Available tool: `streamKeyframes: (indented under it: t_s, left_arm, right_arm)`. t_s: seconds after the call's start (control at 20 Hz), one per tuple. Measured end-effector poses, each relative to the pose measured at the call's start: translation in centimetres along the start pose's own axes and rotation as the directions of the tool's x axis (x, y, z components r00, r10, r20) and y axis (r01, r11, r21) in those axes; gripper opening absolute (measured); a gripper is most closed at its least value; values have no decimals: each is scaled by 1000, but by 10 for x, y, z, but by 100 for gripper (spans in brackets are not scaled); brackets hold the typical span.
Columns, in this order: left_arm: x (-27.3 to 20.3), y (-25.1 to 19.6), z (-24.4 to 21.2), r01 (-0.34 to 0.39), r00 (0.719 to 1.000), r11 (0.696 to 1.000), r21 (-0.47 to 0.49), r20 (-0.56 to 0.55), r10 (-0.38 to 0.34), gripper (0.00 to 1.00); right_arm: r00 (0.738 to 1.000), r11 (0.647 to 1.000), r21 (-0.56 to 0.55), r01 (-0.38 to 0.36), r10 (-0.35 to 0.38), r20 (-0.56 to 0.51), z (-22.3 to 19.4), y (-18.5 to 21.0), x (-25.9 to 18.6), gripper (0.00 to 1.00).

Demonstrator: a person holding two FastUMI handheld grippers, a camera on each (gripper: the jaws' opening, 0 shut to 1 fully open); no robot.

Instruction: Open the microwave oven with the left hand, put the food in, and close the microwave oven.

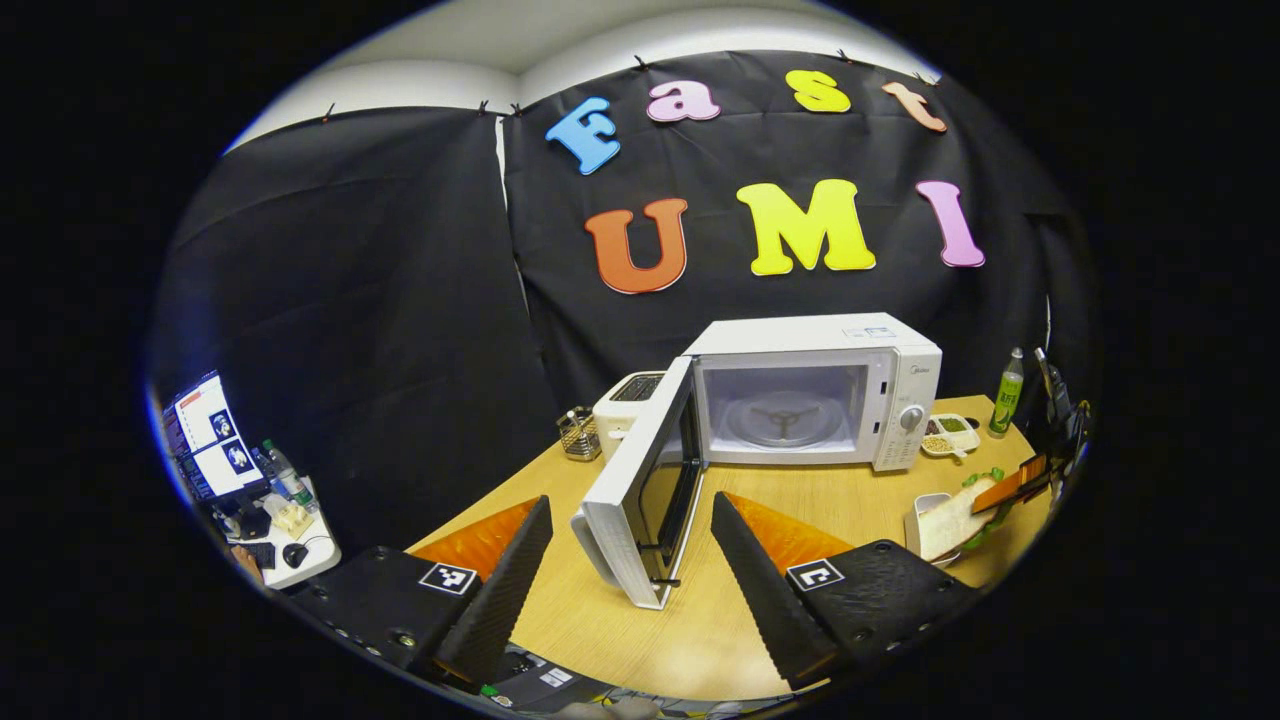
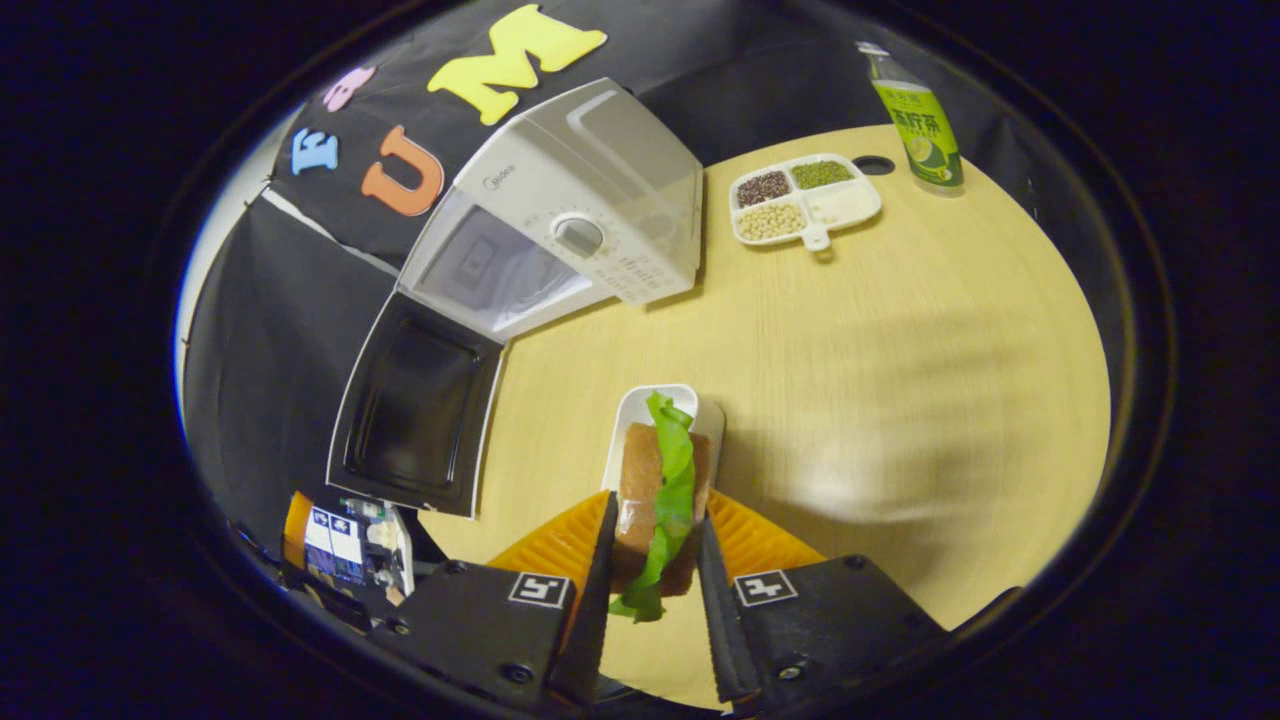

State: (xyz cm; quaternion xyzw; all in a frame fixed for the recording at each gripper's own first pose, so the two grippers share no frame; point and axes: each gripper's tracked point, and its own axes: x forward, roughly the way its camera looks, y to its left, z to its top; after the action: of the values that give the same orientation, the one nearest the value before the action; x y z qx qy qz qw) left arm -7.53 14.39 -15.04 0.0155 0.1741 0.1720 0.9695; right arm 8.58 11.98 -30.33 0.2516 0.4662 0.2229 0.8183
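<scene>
**A:** What do you have in the left gripper view?

**B:** I see my left gripper (image 1: pixel 630 560) at the bottom of the frame, its fingers spread wide with nothing between them. Between the fingers, farther off, the white box-shaped microwave oven (image 1: pixel 815 395) stands at centre right on the round pale wooden table (image 1: pixel 860 500), its door (image 1: pixel 640 500) swung out toward me and the glass turntable (image 1: pixel 785 418) bare. A white toaster (image 1: pixel 625 405) sits just left of the oven. At the right edge, the right gripper (image 1: pixel 1010 492) meets the sandwich (image 1: pixel 950 520).

**A:** And the right gripper view?

**B:** My right gripper (image 2: pixel 652 560) at bottom centre is clamped on the brown bread sandwich with green lettuce (image 2: pixel 660 490), both fingers pressing its sides, above a small white rectangular dish (image 2: pixel 640 410). The oven (image 2: pixel 570 220) is upper left, door (image 2: pixel 415 410) hanging open. A white divided tray of beans (image 2: pixel 805 205) and a green bottle (image 2: pixel 915 120) sit at upper right.
</scene>
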Motion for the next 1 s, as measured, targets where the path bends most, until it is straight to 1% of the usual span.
streamKeyframes:
  t_s: [0.05,0.15,0.2,0.25,0.3,0.4,0.6,0.65,0.8,0.85,0.95,1.0]
  left_arm:
    - [3,2,5,18,1000,1000,-1,17,-18,97]
    - [8,9,8,52,998,999,-1,27,-52,96]
    - [10,13,9,69,997,998,3,30,-69,100]
    - [9,17,11,84,996,996,6,38,-84,97]
    - [9,22,13,95,994,995,11,44,-96,97]
    - [8,28,12,127,991,992,15,48,-127,97]
    - [9,35,4,177,983,984,28,36,-178,97]
    - [9,36,6,186,982,982,28,33,-186,96]
    - [9,39,6,205,978,977,51,18,-207,96]
    - [10,40,5,212,977,975,60,17,-214,96]
    - [13,43,6,208,978,974,85,12,-210,96]
    - [15,43,7,209,977,974,90,14,-211,97]
  right_arm:
    - [1000,1000,10,2,-3,7,1,3,-1,36]
    - [999,999,30,19,-20,43,3,13,-9,33]
    - [998,999,32,23,-25,62,4,20,-12,31]
    - [996,999,29,26,-28,80,5,29,-16,31]
    - [995,999,28,25,-28,99,7,38,-19,39]
    - [989,999,43,0,-7,148,15,67,-24,38]
    - [970,999,30,-45,37,241,35,127,-14,38]
    - [963,998,26,-56,47,265,42,142,-8,38]
    - [943,999,-12,-42,44,330,61,173,21,38]
    - [936,998,-15,-53,55,348,66,185,32,38]
    - [921,996,19,-92,78,382,76,205,54,38]
    - [912,993,51,-106,77,402,83,210,65,38]
